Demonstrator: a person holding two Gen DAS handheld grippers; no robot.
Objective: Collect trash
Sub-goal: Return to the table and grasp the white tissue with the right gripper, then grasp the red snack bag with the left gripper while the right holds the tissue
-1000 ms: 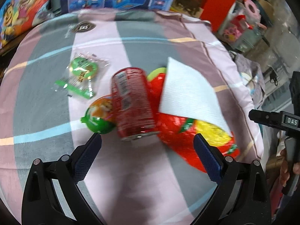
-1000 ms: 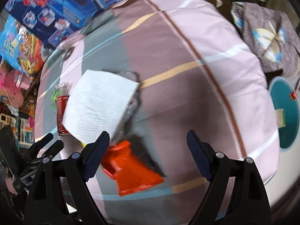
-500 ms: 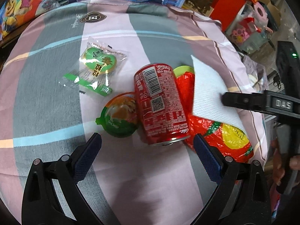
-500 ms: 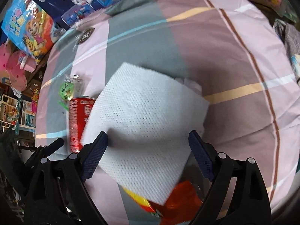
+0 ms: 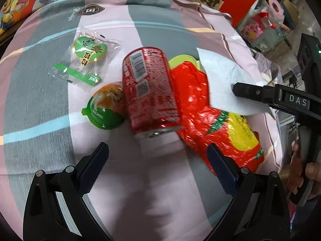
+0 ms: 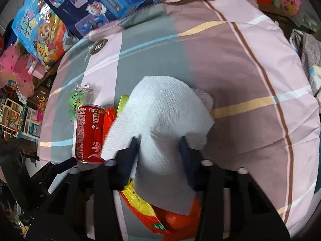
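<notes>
The right claw (image 6: 159,146) is closing on the white dimpled paper towel (image 6: 166,108), which bunches between its pads above the red snack bag (image 5: 202,108). The left claw (image 5: 157,160) is released; the red can (image 5: 149,88) lies before it on the bed cover (image 5: 160,32), long axis pointing away.

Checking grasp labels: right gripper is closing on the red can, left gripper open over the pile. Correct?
Not the can. In the right wrist view the right gripper is closing on the white paper towel; the red can lies beside it, untouched. The left gripper is open.
</notes>
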